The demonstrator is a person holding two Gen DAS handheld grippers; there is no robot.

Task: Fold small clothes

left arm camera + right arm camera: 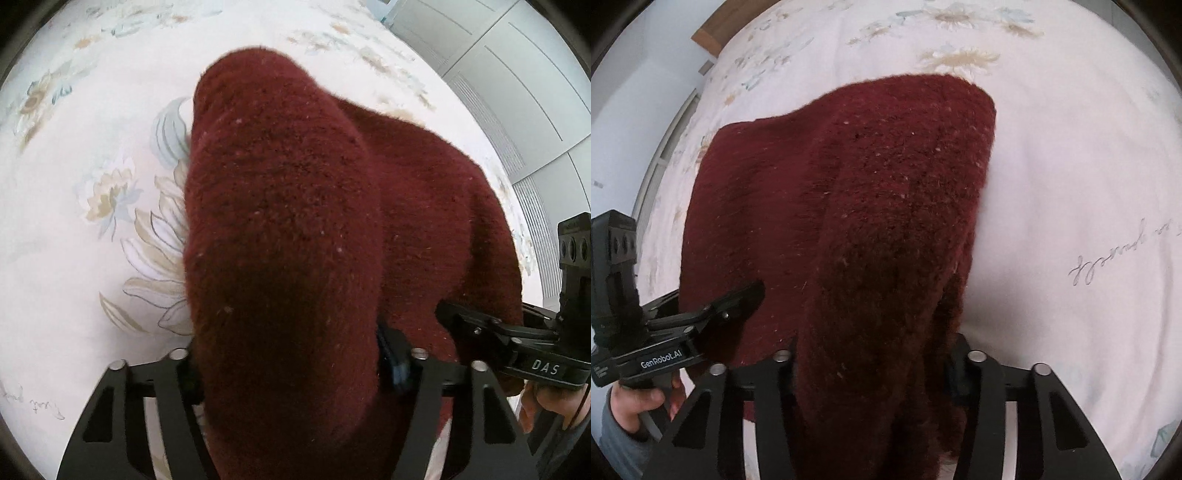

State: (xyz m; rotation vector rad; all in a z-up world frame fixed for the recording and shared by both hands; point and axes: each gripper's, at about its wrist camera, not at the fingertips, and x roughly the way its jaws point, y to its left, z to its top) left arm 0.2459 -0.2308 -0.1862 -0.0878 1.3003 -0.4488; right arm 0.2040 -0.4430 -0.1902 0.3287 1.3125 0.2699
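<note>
A dark red fuzzy knitted garment (pixel 424 192) lies on a floral bedsheet (pixel 74 258). One end of it is bunched into a thick roll that rises between the jaws of my left gripper (pixel 288 365). The fabric fills the whole gap and hides the pads. My right gripper (pixel 875 369) holds the other bunched end of the garment (pixel 886 184) the same way, with cloth packed between its fingers. Each gripper shows in the other's view: the right gripper (pixel 454 317) at the garment's right edge, the left gripper (pixel 750 295) at its left edge.
The pale sheet (pixel 1071 166) spreads bare around the garment, with script print on it. White cabinet doors (pixel 517 74) stand beyond the bed. A wooden bed corner (pixel 713 29) shows at the far left. A hand (pixel 639 398) grips the left tool's handle.
</note>
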